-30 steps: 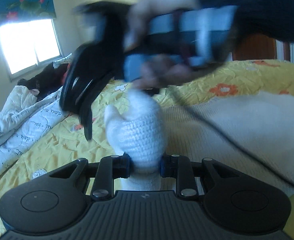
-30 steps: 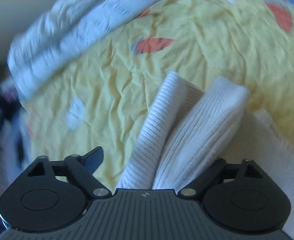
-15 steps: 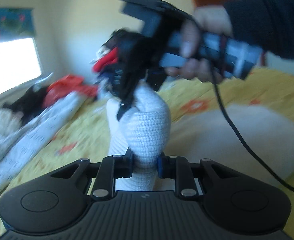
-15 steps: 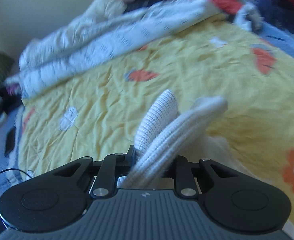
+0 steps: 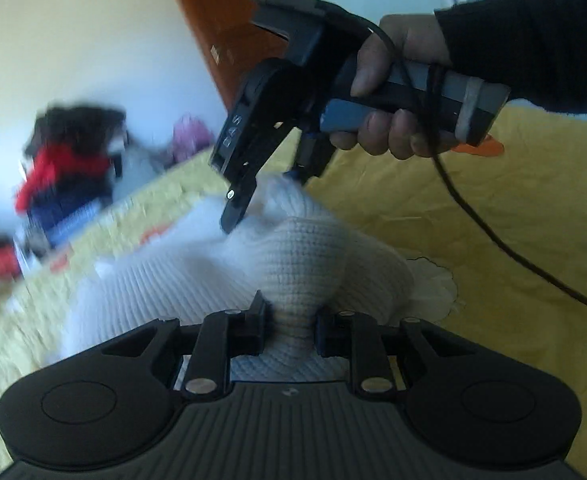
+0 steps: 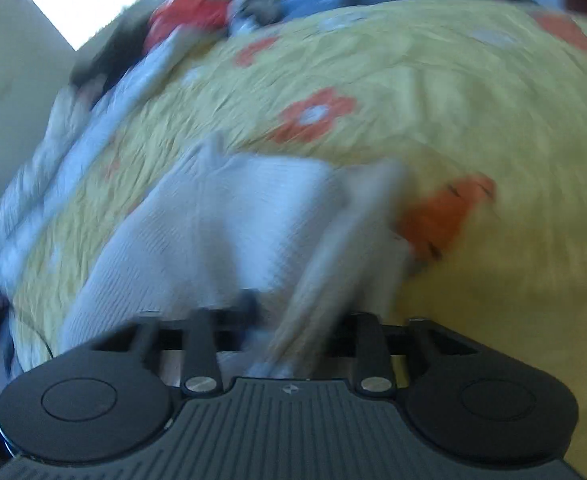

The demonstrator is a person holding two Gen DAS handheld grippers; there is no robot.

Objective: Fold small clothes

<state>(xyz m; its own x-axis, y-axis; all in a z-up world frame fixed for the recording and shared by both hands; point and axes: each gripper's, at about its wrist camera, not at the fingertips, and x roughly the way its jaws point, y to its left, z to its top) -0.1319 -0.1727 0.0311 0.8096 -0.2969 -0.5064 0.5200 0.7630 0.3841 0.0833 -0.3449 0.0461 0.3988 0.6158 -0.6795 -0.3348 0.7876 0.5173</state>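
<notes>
White knit garment [image 5: 293, 256] sits low and central in both views above the yellow bed [image 5: 473, 216], pinched in our left gripper [image 5: 289, 328] and right gripper [image 6: 293, 332], so we judge the fold mid-carry, next needing an even lay-down.

**Count of things in view**

We count two grippers, left gripper [image 5: 289, 322] and right gripper [image 6: 289, 320], one white knit garment [image 5: 301, 256], one yellow bedspread [image 5: 493, 208], one cable [image 5: 473, 216], one clothes pile [image 5: 65, 168].
</notes>
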